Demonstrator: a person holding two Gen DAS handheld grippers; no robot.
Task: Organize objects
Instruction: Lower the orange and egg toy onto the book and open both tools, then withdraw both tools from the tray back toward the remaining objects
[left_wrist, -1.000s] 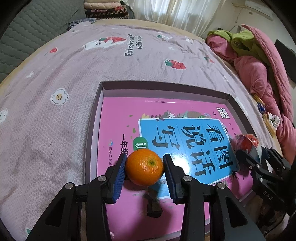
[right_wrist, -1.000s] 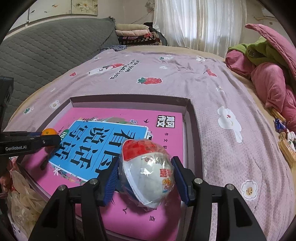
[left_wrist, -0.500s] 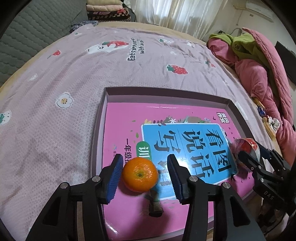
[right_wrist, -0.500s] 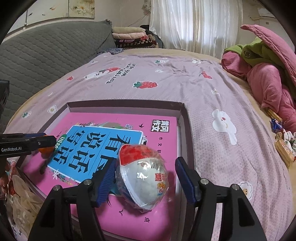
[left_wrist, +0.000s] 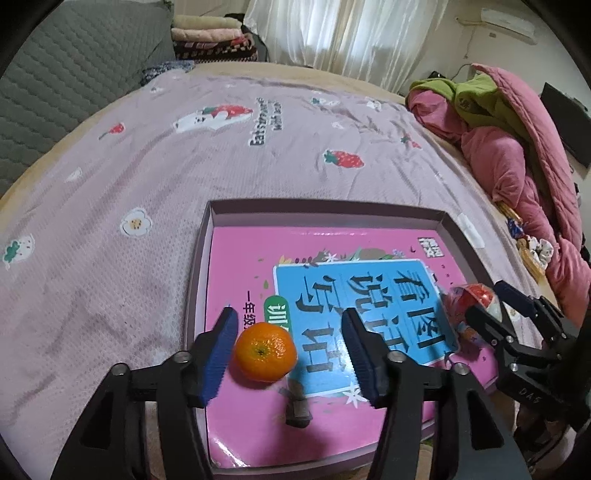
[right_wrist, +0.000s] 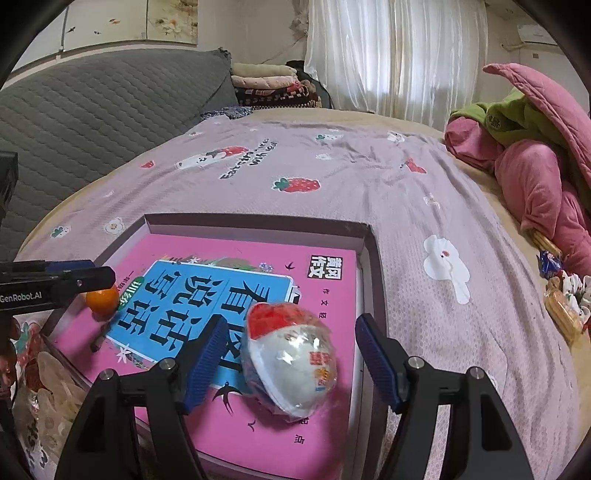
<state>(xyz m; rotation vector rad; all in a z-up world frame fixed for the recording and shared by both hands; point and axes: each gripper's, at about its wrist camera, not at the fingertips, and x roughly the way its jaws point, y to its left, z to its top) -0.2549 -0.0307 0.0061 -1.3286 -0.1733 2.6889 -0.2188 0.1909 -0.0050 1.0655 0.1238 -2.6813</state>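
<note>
An orange tangerine (left_wrist: 266, 351) lies on the pink book (left_wrist: 255, 417) inside the shallow purple box (left_wrist: 317, 207). My left gripper (left_wrist: 290, 350) is open around it, jaws apart from the fruit. A plastic-wrapped red and white toy egg (right_wrist: 291, 358) lies on the same book (right_wrist: 229, 251) near the box's right wall (right_wrist: 369, 266). My right gripper (right_wrist: 291, 360) is open around it. The tangerine (right_wrist: 101, 299) and the left gripper also show at the left of the right wrist view. The egg (left_wrist: 471, 304) and the right gripper show at the right of the left wrist view.
The box sits on a lilac strawberry-print bedspread (left_wrist: 147, 177). Pink and green bedding (right_wrist: 535, 147) is piled at the right. Wrapped snacks (right_wrist: 561, 291) lie at the right bed edge. A plastic bag (right_wrist: 48, 391) sits at the lower left. A grey quilted headboard (right_wrist: 92, 110) stands behind.
Both grippers have opened and let go: the tangerine and the toy egg now rest on the book. Both grippers have drawn back and risen a little.
</note>
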